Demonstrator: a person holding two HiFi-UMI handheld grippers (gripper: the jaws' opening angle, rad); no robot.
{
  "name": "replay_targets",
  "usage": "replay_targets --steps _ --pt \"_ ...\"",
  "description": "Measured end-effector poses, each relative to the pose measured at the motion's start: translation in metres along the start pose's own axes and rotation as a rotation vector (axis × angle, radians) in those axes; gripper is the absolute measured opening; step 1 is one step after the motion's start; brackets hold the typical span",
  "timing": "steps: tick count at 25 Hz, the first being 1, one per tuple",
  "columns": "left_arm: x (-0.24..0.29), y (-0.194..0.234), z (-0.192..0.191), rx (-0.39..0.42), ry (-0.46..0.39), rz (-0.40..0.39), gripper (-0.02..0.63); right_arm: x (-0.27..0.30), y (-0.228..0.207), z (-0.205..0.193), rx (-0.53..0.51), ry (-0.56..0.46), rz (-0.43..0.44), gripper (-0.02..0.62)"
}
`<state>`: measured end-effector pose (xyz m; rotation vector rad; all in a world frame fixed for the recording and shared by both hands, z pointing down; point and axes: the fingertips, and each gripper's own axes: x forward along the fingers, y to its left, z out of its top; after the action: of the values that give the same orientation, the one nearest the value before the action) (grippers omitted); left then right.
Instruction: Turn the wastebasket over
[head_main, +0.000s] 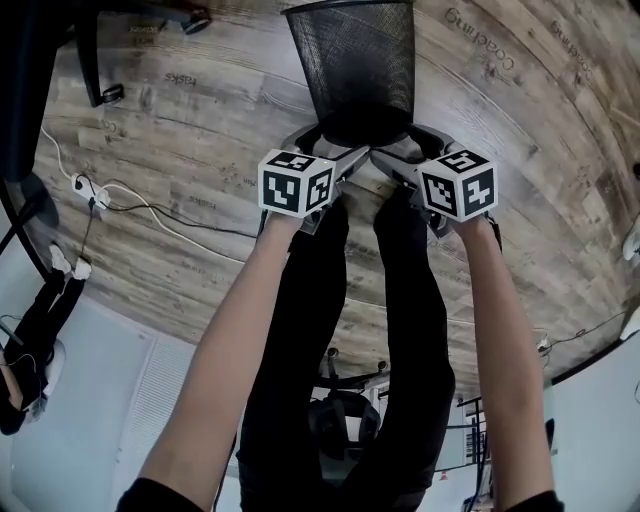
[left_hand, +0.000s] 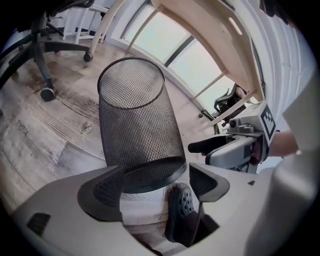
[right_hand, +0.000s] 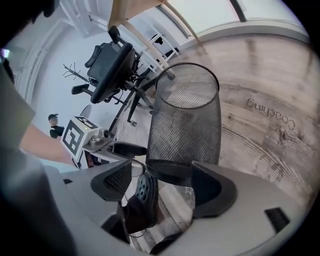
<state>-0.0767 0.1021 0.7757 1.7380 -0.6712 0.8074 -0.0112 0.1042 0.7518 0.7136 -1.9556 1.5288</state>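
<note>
The wooden floor (head_main: 200, 130) carries printed words. The word "Coaching" (head_main: 480, 45) stands upside down on the floor just right of the wastebasket; a second print of the same lettering (head_main: 565, 40) lies further toward the floor's right edge and is only partly legible. The right gripper view shows "Coaching" (right_hand: 272, 117) on the floor as well, again inverted. A smaller print left of the wastebasket appears to read "tasks" (head_main: 183, 78). Other small floor prints are too small to read. The left marker cube (head_main: 296, 182) and the right marker cube (head_main: 460, 185) bear black-and-white coded squares with no legible characters.
</note>
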Motion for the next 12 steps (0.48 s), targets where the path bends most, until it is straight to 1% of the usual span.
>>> replay_targets --steps 2,5,7,10,12 --pt "-0.001 -0.001 0.006 -0.025 -0.031 0.049 0.414 -0.012 0.0 0.013 -0.017 -0.017 -0.004 0.373" --pt "0.001 -0.002 0.013 -0.058 -0.076 0.156 0.416 -0.031 -0.006 0.038 -0.066 -0.029 -0.021 0.373" --pt "0.005 -0.001 0.012 -0.079 -0.077 0.225 0.418 -0.037 -0.013 0.057 -0.114 -0.025 -0.039 0.373" --pt "0.012 0.003 0.01 -0.107 -0.07 0.312 0.445 -0.038 -0.021 0.091 -0.188 -0.023 -0.06 0.373" --pt "0.015 0.007 0.009 -0.116 -0.07 0.348 0.45 -0.036 -0.022 0.114 -0.242 -0.019 -0.066 0.373"
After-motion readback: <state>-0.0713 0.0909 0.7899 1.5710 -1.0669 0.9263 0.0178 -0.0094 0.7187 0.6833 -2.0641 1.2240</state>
